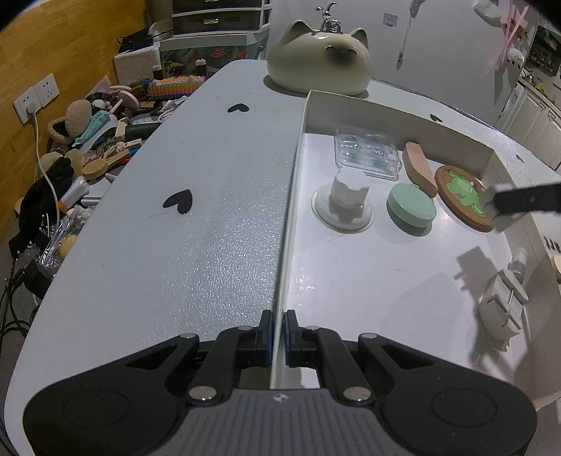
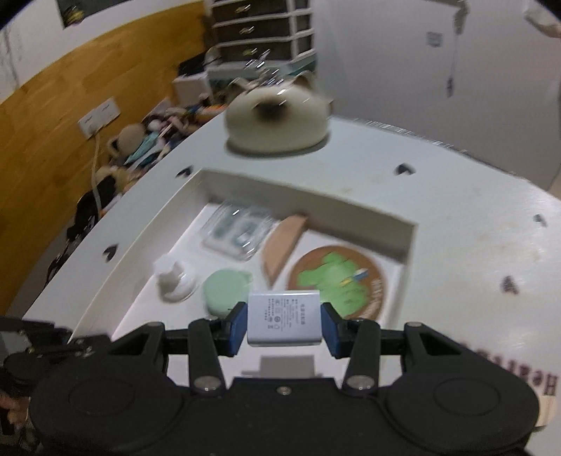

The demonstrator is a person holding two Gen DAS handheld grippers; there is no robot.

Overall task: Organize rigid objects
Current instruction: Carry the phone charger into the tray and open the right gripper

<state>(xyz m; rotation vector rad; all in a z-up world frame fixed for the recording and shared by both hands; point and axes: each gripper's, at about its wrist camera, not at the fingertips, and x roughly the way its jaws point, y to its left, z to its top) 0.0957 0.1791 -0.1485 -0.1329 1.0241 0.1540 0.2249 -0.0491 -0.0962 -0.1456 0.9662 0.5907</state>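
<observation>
A shallow white box (image 1: 368,115) sits on the pale table. My left gripper (image 1: 277,338) is shut on the box's left wall (image 1: 288,224), one finger each side. The box holds a clear plastic case (image 1: 366,152), a white suction knob (image 1: 349,196), a mint round tin (image 1: 411,208), a pink wooden wedge (image 1: 419,168) and a cork coaster with a green print (image 1: 463,196). My right gripper (image 2: 284,324) is shut on a white charger block (image 2: 284,321), held above the box's near part (image 2: 140,298). One right finger (image 1: 519,201) shows over the coaster in the left wrist view.
A cream cat-shaped ceramic pot (image 1: 319,58) stands behind the box. A white clamp-like object (image 1: 503,301) lies by the box's right side. A pile of clutter (image 1: 91,140) lies left of the table below wall sockets (image 1: 35,98). Drawers (image 1: 219,15) stand at the back.
</observation>
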